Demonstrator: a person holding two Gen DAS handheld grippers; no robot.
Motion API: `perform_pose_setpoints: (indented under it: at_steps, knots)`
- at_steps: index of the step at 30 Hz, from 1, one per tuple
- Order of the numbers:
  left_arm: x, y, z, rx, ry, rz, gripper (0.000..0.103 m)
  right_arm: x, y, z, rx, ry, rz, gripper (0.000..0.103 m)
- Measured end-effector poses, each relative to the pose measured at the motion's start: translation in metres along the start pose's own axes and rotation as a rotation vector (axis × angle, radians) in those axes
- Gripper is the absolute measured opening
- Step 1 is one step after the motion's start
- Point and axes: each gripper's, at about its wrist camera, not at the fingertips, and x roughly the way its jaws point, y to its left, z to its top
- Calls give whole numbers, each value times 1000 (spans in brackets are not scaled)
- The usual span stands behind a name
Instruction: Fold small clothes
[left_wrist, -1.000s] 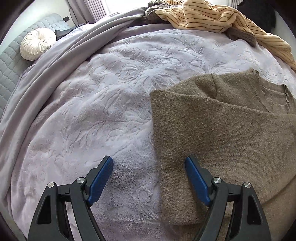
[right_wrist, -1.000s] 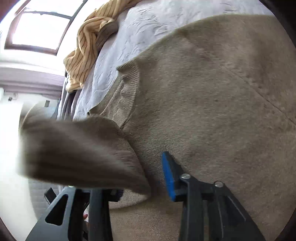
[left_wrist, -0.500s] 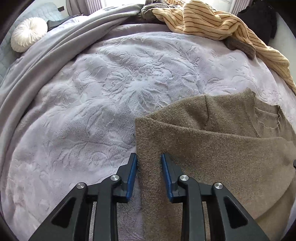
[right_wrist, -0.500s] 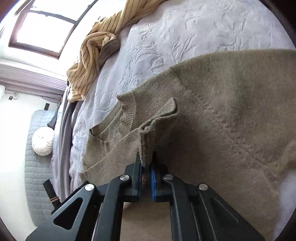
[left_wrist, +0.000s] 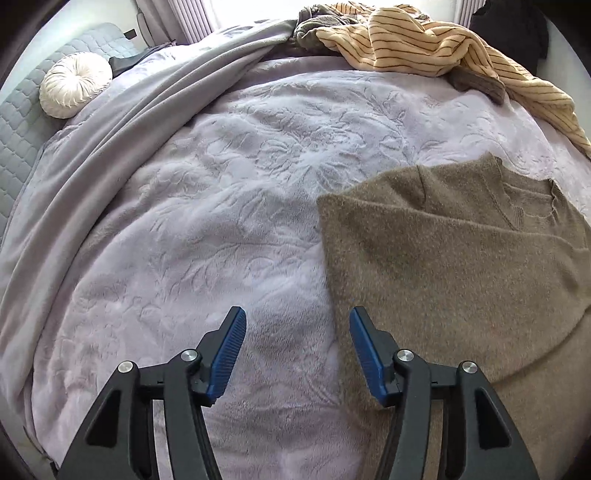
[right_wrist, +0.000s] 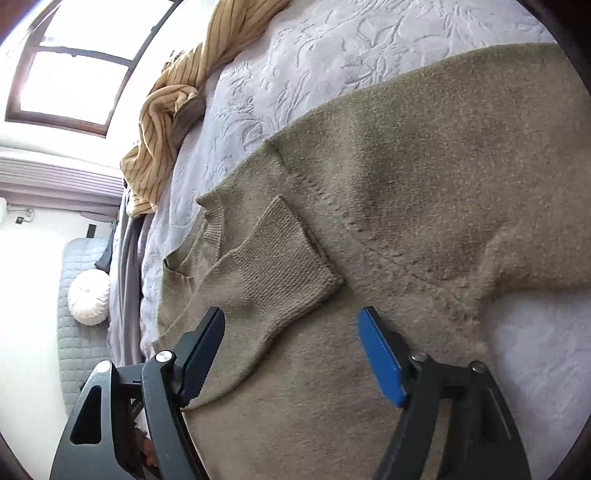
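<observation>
A brown knitted sweater (left_wrist: 450, 269) lies flat on the bed with its sides folded in. In the left wrist view its folded left edge runs down the right half of the picture. My left gripper (left_wrist: 295, 332) hovers just above that edge, jaws opening, nothing between the pads. In the right wrist view the sweater (right_wrist: 406, 192) fills the middle, and its ribbed sleeve cuff (right_wrist: 284, 254) rests across the chest below the neckline. My right gripper (right_wrist: 291, 339) hangs over the cloth just short of the cuff, jaws opening and empty.
The embossed lilac blanket (left_wrist: 229, 192) covers the bed. A yellow striped garment (left_wrist: 436, 48) lies heaped at the far edge with a dark grey-brown piece (left_wrist: 476, 83) under it. A round white cushion (left_wrist: 74, 88) sits by the quilted headboard (left_wrist: 22, 122). A window (right_wrist: 70, 74) is at upper left.
Both grippers closed on sweater cloth half a second ago and have since let go and spread. The right one laid the sleeve cuff down on the chest; the left one drew back from the folded edge.
</observation>
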Motion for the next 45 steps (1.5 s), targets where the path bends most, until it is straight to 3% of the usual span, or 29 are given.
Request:
perform_pose_setpoints:
  at_steps: [3, 5, 10, 13, 15, 21, 22, 25, 27, 29, 33, 35, 40, 41, 42, 43, 45]
  knots:
    - [1, -7, -9, -1, 3, -13, 60, 19, 3, 7, 33, 11, 20, 69]
    - [4, -14, -11, 1, 12, -16, 60, 32, 6, 11, 39, 46, -43, 8]
    - [14, -23, -12, 19, 7, 2, 60, 15, 28, 10, -126, -13, -133, 7]
    - [27, -30, -16, 61, 34, 42, 60, 22, 17, 10, -155, 2, -244, 7]
    - [26, -33, -18, 91, 23, 59, 60, 19, 12, 5, -140, -3, -255, 6]
    - [11, -33, -20, 107, 41, 67, 60, -12, 7, -10, -91, -26, -361, 9]
    - [8, -34, -21, 108, 47, 61, 60, -19, 4, -12, -75, -34, -367, 13]
    - [-2, -40, -24, 111, 61, 37, 60, -33, -4, -16, -38, -48, -322, 14]
    - [-10, -49, -27, 114, 64, 13, 60, -39, -6, -19, -34, -39, -298, 24]
    - [-15, -60, -29, 123, 75, -19, 60, -43, -5, -24, -29, -33, -256, 56]
    - [-24, -88, -37, 169, 87, -58, 60, -46, 0, -38, -30, -3, -171, 65]
    - [-27, -101, -41, 193, 97, -86, 60, -44, 2, -48, -39, 22, -152, 77]
    - [-30, -123, -48, 211, 129, -136, 60, -44, 2, -65, -38, 56, -130, 80]
    - [-30, -126, -50, 213, 130, -143, 66, -45, 0, -68, -34, 60, -127, 81]
    - [-31, -128, -50, 211, 132, -147, 90, -46, -2, -70, -28, 61, -123, 82]
    - [-32, -131, -51, 205, 128, -147, 101, -47, -4, -72, -22, 62, -120, 82]
    - [-38, -135, -51, 211, 102, -148, 103, -49, -7, -76, -9, 62, -112, 83]
